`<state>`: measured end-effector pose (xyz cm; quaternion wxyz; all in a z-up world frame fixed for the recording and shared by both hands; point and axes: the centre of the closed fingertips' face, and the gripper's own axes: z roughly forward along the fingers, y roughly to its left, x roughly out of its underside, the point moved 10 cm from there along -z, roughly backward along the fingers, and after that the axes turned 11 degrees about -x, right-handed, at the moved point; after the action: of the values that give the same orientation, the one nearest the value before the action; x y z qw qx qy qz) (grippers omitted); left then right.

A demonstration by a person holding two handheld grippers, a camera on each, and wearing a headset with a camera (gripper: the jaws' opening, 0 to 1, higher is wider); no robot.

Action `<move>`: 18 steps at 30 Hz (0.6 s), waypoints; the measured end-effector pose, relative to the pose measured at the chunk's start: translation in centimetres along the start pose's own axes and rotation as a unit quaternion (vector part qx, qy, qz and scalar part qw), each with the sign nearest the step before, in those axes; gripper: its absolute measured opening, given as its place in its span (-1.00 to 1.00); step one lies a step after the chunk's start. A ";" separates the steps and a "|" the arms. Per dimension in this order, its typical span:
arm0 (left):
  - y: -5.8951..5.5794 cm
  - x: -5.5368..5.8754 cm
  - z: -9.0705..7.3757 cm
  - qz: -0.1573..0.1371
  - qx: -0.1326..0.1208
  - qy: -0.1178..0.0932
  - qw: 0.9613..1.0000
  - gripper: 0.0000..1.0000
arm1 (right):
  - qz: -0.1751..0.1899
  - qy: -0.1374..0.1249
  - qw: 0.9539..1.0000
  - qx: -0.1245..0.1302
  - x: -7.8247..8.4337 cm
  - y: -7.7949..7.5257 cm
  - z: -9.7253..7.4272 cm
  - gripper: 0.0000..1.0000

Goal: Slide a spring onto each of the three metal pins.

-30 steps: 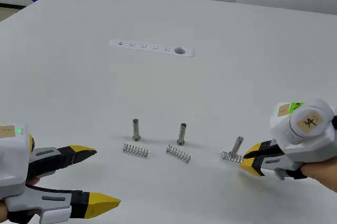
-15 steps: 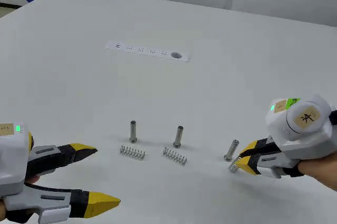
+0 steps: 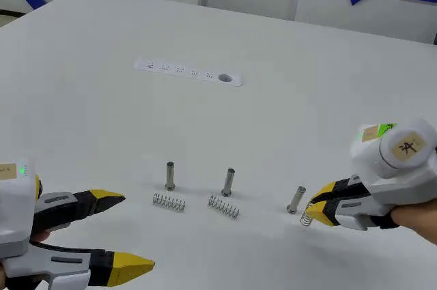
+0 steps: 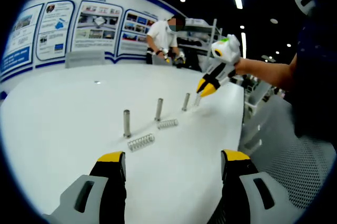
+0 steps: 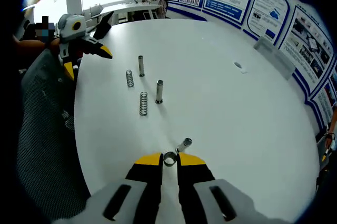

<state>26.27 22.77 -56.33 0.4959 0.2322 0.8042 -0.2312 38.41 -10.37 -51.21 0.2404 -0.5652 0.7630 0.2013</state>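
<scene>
Three short metal pins stand upright in a row on the white table: left pin [image 3: 170,175], middle pin [image 3: 228,182], right pin [image 3: 296,198]. A spring [image 3: 168,202] lies in front of the left pin and another spring [image 3: 224,207] in front of the middle one. My right gripper [image 3: 319,212] is shut on a third spring [image 3: 306,219], just right of the right pin; in the right gripper view this spring [image 5: 169,157] shows end-on between the tips, close to that pin [image 5: 184,144]. My left gripper [image 3: 130,230] hovers open at the near left, holding nothing.
A white power strip [image 3: 188,71] lies flat farther back on the table. The table's far edge [image 3: 287,20] runs along the top. In the left gripper view a person [image 4: 163,39] stands beyond the table, with poster boards [image 4: 63,23] on the wall.
The third spring lay flat beside the right pin; now the right gripper holds it tilted up off the table. The left gripper stays put. The head camera has shifted.
</scene>
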 end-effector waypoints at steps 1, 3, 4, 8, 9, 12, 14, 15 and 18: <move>0.0 0.0 0.0 0.000 0.000 0.000 1.000 0.50 | 0.002 -0.007 1.000 0.002 -0.3 0.0 -0.4 -0.76; 0.0 0.0 0.0 0.000 0.000 -0.001 1.000 0.50 | 0.005 -0.017 1.000 0.002 -0.6 0.0 -0.9 -0.76; 0.0 0.0 0.0 0.000 0.000 -0.001 1.000 0.50 | 0.006 -0.023 1.000 0.003 -0.9 0.0 -1.2 -0.76; 0.0 0.0 0.0 0.000 0.000 -0.002 1.000 0.50 | 0.002 -0.036 0.999 0.012 -1.5 0.1 -2.0 -0.76; 0.0 -0.1 0.0 0.000 0.000 -0.002 1.000 0.50 | 0.003 -0.041 0.999 0.014 -1.7 0.1 -2.2 -0.76; 0.0 -0.1 -0.1 -0.001 -0.001 -0.003 1.000 0.50 | 0.001 -0.047 0.999 0.019 -2.0 -0.1 -2.4 -0.76; 0.0 -0.1 -0.1 -0.001 -0.001 -0.004 1.000 0.50 | -0.001 -0.048 0.999 0.022 -2.2 -0.2 -2.3 -0.76; 0.0 -0.1 -0.1 0.000 -0.001 -0.004 1.000 0.50 | -0.001 -0.048 0.999 0.023 -2.2 -0.4 -2.3 -0.76; 0.0 -0.1 -0.1 -0.001 -0.002 -0.005 1.000 0.50 | -0.003 -0.045 0.999 0.027 -2.4 -0.7 -2.0 -0.76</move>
<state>26.26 22.83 -56.19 0.5003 0.2296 0.8022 -0.2313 39.39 -9.88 -48.22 0.2902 -0.5514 0.7548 0.2052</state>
